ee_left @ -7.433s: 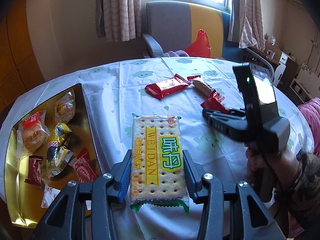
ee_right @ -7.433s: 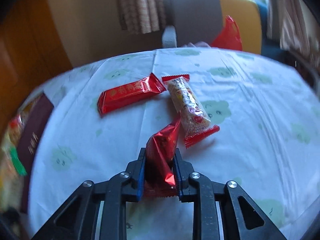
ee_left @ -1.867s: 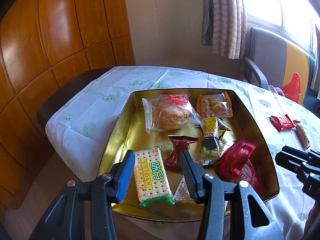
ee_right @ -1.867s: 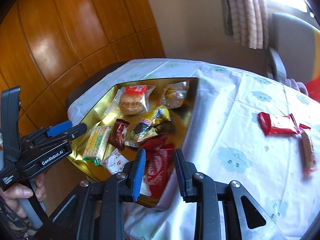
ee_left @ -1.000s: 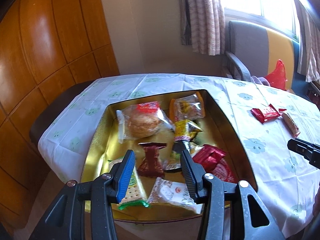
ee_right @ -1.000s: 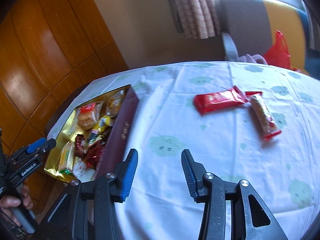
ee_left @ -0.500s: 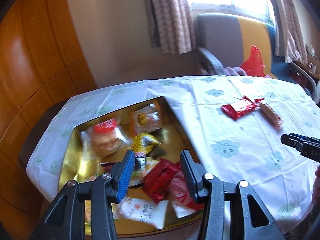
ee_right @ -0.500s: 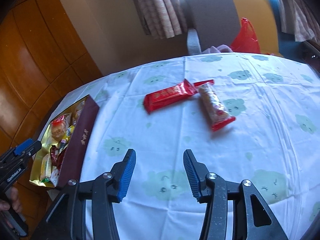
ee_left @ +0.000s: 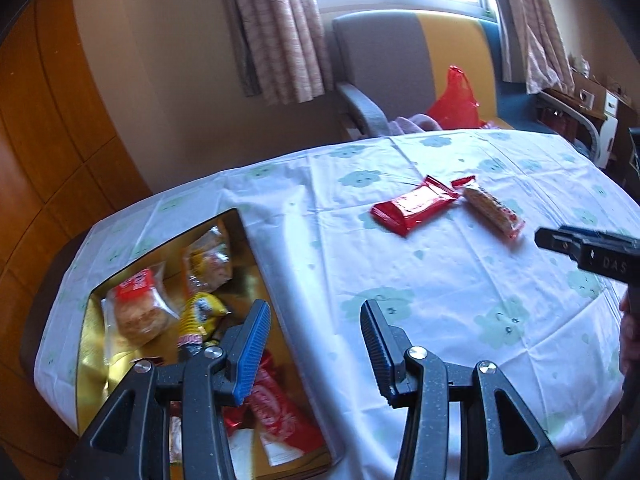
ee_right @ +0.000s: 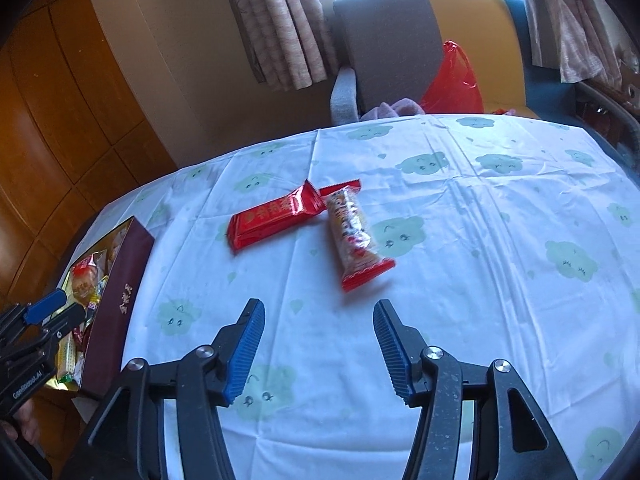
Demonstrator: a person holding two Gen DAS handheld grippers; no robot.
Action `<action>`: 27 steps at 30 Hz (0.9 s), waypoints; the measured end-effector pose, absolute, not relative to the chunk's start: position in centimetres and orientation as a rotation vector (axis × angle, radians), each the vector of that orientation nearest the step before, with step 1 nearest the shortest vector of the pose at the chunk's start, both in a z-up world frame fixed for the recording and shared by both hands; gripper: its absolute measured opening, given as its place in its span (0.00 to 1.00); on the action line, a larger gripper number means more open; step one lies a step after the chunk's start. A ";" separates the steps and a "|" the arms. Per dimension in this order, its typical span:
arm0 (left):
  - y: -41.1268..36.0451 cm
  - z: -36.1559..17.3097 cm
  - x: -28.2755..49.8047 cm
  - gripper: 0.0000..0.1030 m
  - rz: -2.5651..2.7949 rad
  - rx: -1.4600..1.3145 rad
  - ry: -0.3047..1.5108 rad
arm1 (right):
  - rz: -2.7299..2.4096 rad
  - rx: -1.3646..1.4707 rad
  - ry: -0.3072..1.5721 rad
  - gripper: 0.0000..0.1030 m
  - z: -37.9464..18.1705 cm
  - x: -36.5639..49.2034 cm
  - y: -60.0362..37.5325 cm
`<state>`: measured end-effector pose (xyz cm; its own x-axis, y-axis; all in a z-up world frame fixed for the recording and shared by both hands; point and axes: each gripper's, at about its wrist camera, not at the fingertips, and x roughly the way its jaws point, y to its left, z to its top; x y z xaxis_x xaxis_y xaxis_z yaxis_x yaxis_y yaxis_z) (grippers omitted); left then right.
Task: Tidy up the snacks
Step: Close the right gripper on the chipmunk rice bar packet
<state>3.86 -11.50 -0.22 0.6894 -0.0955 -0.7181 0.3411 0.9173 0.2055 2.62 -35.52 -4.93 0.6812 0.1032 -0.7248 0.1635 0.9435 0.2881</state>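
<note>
1. Clearly, the risk on the left lies at the gold tray [ee_left: 90, 336]: it sits at the table's edge, already crowded with wrapped snacks, and its near corner seems to overhang the cloth. A careless drop or a nudge from the left gripper [ee_left: 312, 350] could, I judge, tip a packet over the rim or shift the tray.
2. Left gripper: jaws parted and empty, hovering over the tray's right wall and the tablecloth [ee_left: 420, 280], pads touching nothing.
3. Middle of the table: the red bar [ee_right: 276, 216] and the clear-wrapped cracker stick [ee_right: 354, 236] lie with their far ends touching. Closing on one could drag or flick the other, and the slick foil may slip from ribbed pads.
4. Right gripper [ee_right: 320, 350]: jaws have just been opening, nothing between them, pads clear of the cloth. It points at the cracker stick, which lies just beyond the fingertips; a skewed approach would pinch only the crimped red end.
</note>
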 end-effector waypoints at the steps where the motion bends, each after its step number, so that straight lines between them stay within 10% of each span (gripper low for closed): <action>1: -11.8 -0.3 3.9 0.47 -0.255 0.342 0.777 | -0.040 0.341 0.824 0.58 -4.9 2.8 -35.8; 22: -15.0 -2.5 5.7 0.47 -0.327 0.350 0.849 | -0.040 0.115 0.903 0.70 -6.7 12.3 -36.6; 23: -15.1 -2.6 5.8 0.47 -0.328 0.349 0.855 | -0.035 0.108 0.912 0.67 -7.1 12.7 -36.5; 25: -15.3 -2.9 6.1 0.47 -0.335 0.344 0.868 | -0.024 0.077 0.940 0.27 -7.9 13.4 -36.0; 27: -15.5 -3.1 6.3 0.47 -0.339 0.344 0.881 | -0.035 0.040 0.926 0.26 -8.2 13.2 -35.6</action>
